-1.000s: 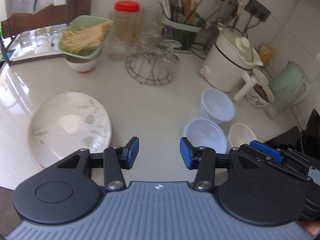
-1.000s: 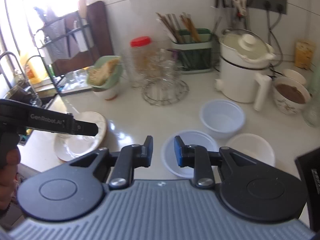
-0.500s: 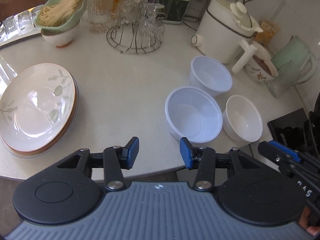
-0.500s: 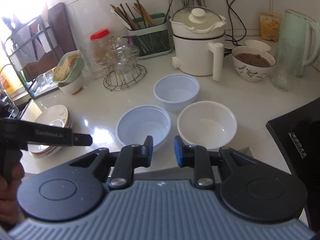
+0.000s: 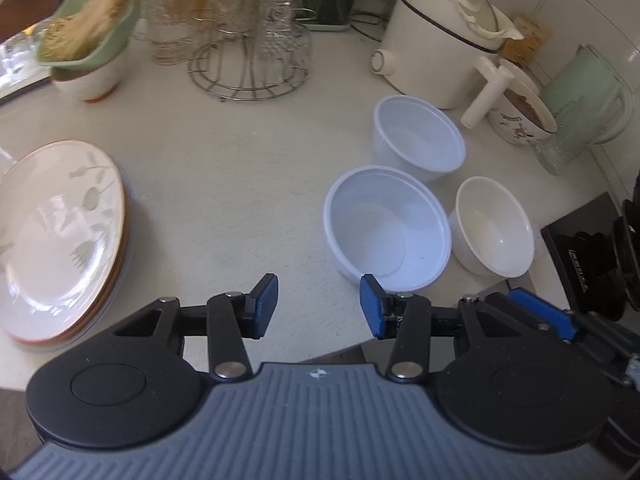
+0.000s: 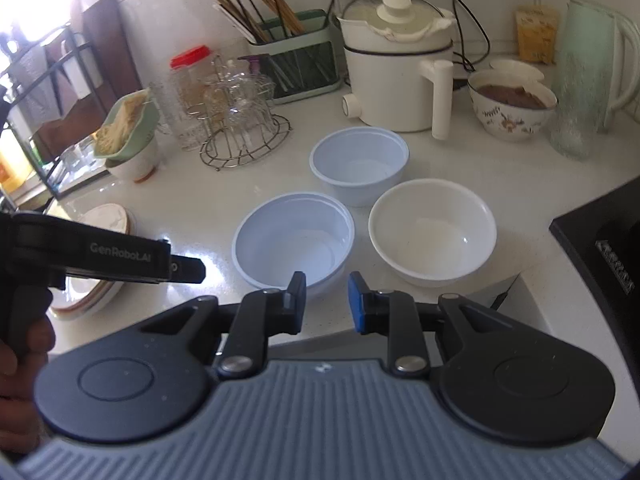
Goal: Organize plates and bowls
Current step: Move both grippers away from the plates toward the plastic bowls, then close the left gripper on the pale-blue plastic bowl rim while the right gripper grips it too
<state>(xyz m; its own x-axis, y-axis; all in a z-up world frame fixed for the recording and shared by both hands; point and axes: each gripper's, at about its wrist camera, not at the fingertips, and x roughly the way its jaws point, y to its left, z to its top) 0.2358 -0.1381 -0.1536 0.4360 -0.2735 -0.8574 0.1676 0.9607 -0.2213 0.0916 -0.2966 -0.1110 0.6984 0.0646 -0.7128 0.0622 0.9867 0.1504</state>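
A stack of leaf-patterned plates (image 5: 52,232) lies at the counter's left edge, partly hidden behind the left tool in the right wrist view (image 6: 108,220). Three empty bowls sit together on the right. The nearest is a pale blue plastic bowl (image 5: 384,232) (image 6: 292,240). A second plastic bowl (image 5: 418,140) (image 6: 358,164) stands behind it, and a white ceramic bowl (image 5: 494,228) (image 6: 432,232) is beside it. My left gripper (image 5: 318,300) hangs open over bare counter, just left of the nearest bowl. My right gripper (image 6: 326,296) hovers before that bowl's near rim, its pads a narrow gap apart and holding nothing.
A wire rack of glasses (image 5: 248,52), a green dish of noodles on a bowl (image 5: 88,40), a white electric pot (image 5: 440,40), a floral bowl of brown food (image 5: 520,116) and a green kettle (image 5: 588,92) line the back. A black stove (image 6: 600,240) borders the right. The counter's front edge runs under both grippers.
Both grippers have sunk toward the counter and tilted downward, so the bowls and plates look larger and nearer. Neither gripper's jaw gap has changed.
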